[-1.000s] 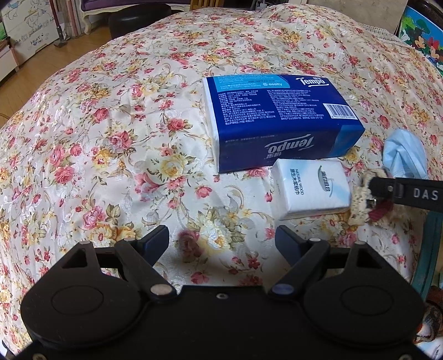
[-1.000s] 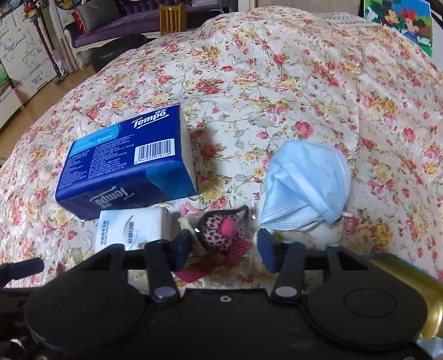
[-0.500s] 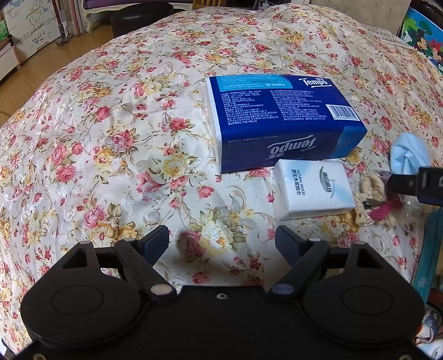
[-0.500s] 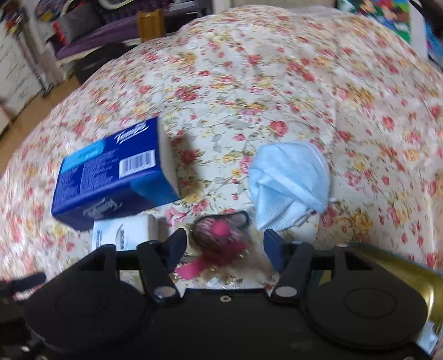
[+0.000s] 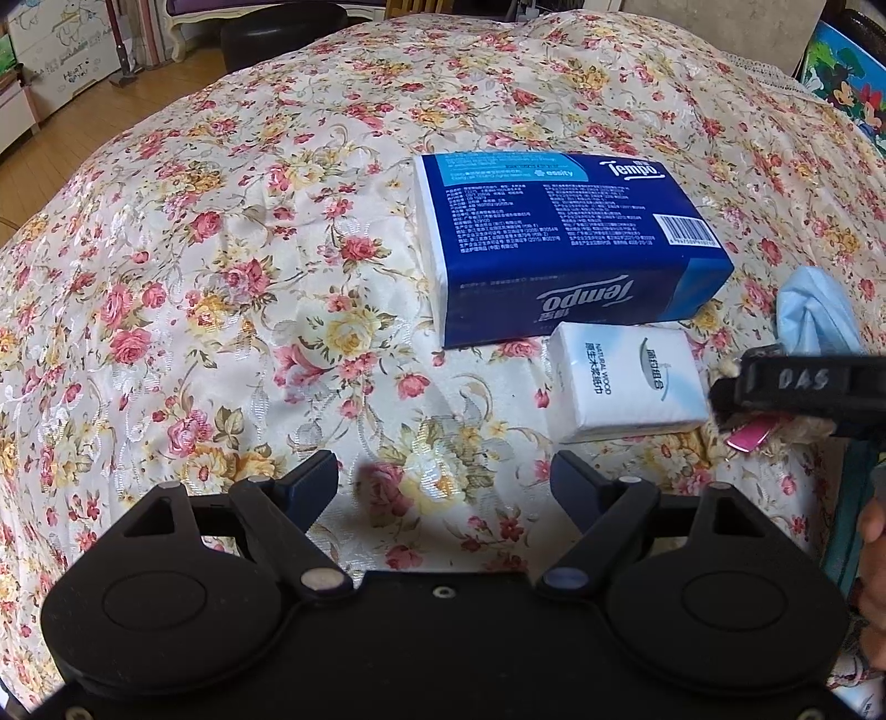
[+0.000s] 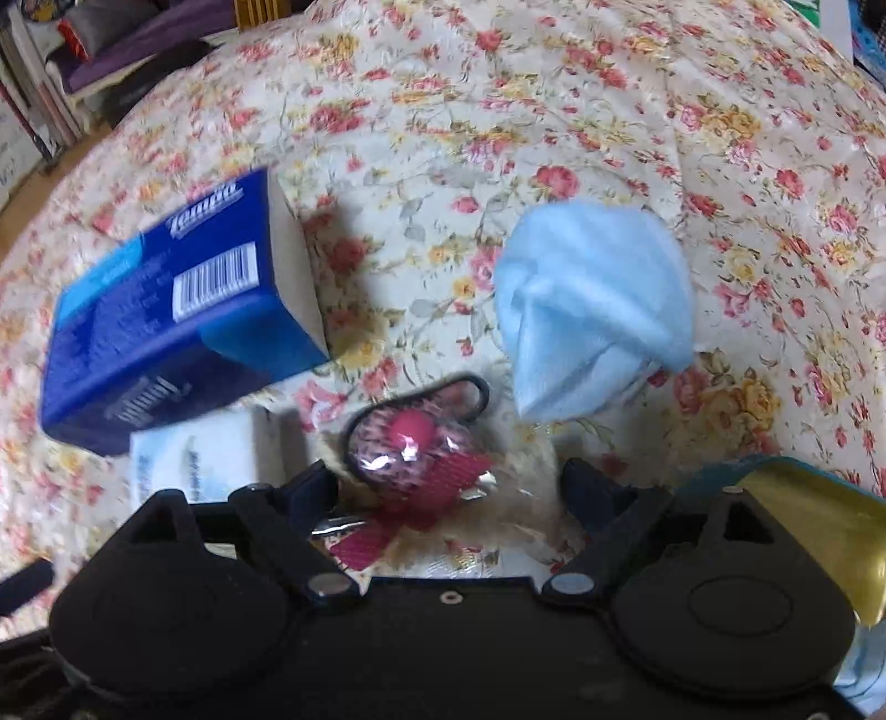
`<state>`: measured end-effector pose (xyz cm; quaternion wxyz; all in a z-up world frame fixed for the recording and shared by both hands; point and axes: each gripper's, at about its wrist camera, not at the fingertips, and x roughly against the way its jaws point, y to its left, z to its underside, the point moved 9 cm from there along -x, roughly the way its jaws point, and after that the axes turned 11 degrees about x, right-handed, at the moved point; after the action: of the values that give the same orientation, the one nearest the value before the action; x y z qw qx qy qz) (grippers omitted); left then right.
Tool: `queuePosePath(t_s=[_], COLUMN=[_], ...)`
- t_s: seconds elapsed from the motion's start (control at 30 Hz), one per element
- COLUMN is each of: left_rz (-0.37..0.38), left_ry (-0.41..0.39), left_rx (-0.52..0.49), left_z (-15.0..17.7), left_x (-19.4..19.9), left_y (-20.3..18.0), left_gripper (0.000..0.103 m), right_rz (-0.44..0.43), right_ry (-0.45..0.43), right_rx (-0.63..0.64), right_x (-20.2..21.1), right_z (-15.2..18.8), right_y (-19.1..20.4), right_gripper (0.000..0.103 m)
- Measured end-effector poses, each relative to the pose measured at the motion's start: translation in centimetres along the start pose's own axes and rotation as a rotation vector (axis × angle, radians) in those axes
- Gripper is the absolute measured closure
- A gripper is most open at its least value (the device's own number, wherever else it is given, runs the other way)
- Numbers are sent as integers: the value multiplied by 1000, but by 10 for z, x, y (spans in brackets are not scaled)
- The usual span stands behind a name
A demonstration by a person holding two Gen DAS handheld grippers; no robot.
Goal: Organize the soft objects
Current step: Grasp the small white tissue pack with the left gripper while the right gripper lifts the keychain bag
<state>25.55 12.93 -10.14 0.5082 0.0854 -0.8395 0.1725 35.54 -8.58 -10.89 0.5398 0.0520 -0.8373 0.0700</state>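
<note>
A blue Tempo tissue pack (image 5: 559, 243) lies on the floral bedspread (image 5: 221, 249), with a small white tissue pack (image 5: 626, 382) just in front of it. A light blue face mask (image 6: 592, 310) lies to the right. A pink leopard-print hair accessory with lace trim (image 6: 415, 448) lies between the fingers of my right gripper (image 6: 448, 482), which is open around it. My left gripper (image 5: 443, 476) is open and empty, above the bedspread, left of the white pack. The right gripper's finger (image 5: 803, 382) shows in the left wrist view.
A gold and teal box edge (image 6: 803, 515) sits at the lower right. Dark stool (image 5: 277, 27), white cabinet and wooden floor lie beyond the bed at the far left. A cartoon picture (image 5: 847, 77) stands at the far right.
My right gripper has moved forward and down over the pink hair accessory, its fingers spread wider around it. The left gripper has barely moved.
</note>
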Motion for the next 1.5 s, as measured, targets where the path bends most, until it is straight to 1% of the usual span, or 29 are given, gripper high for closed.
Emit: queuePosePath(t_s=[0.03, 0.07, 0.1, 0.13, 0.2, 0.27, 0.37, 0.43, 0.47, 0.53, 0.6, 0.7, 0.83, 0.93, 0.97, 1.07, 1.13, 1.17, 1.2, 1.27, 1.33, 1.4, 1.43, 1.47, 1.5], left_rz=[-1, -2, -3, -5, -2, 5, 29, 48, 47, 41, 54, 73, 38, -37, -47, -55, -65, -71, -72, -70, -95, -144, -156, -162, -149], left_ry=[0, -1, 0, 1, -1, -3, -1, -22, -34, -44, -23, 25, 43, 46, 55, 78, 88, 87, 80, 52, 45, 59, 77, 98, 105], left_rx=[2, 4, 5, 7, 7, 3, 5, 3, -4, -26, -42, -35, -58, -54, -53, -41, -30, -25, -19, -24, -50, -42, -33, -27, -17], left_z=[-1, -1, -1, 0, 0, 0, -2, -7, -11, -19, -23, -26, -25, -25, -24, -20, -20, -20, -20, -19, -20, -19, -17, -15, -14], left_x=[0, 0, -1, -1, 0, 3, 12, 22, 25, 27, 21, 6, -11, -23, -27, -37, -40, -39, -36, -29, -32, -42, -49, -55, -58], left_y=[1, 1, 1, 2, 1, 0, -4, -9, -14, -24, -38, -57, -79, -81, -82, -85, -87, -88, -89, -92, -95, -91, -88, -86, -85], left_gripper=[23, 23, 23, 23, 23, 23, 23, 19, 13, 12, 12, 12, 11, 12, 12, 8, 8, 10, 12, 11, 11, 11, 12, 11, 14], right_rz=[18, 33, 42, 36, 0, -22, -15, -35, -45, -56, -59, -66, -60, -48, -49, -50, -46, -45, -46, -47, -46, -40, -38, -38, -37], right_ry=[-9, -20, -33, -43, -46, -59, -103, -135, -149, -177, -202, -228, -252, -271, -274, -278, -277, -278, -277, -278, -283, -287, -291, -296, -300], right_rx=[20, 44, 70, 89, 78, 53, 46, 34, 27, 17, 11, 3, 9, 14, 14, 8, 4, 2, -2, -13, -17, -25, -31, -38, -43], right_x=[0, 3, 7, 10, 17, 24, 43, 59, 67, 82, 96, 113, 130, 141, 144, 152, 154, 156, 157, 160, 165, 170, 173, 177, 182], right_z=[1, 2, 2, 2, 3, 3, 5, 6, 8, 11, 15, 24, 37, 48, 51, 63, 68, 72, 75, 81, 85, 90, 92, 95, 98], right_y=[2, 5, 7, 10, 10, 7, 2, -2, -5, -8, -13, -24, -36, -45, -48, -55, -58, -60, -61, -64, -67, -69, -71, -73, -76], right_gripper=[26, 34, 47, 53, 55, 55, 55, 55, 55, 55, 55, 55, 55, 55, 55, 55, 55, 55, 55, 55, 55, 55, 55, 55, 55])
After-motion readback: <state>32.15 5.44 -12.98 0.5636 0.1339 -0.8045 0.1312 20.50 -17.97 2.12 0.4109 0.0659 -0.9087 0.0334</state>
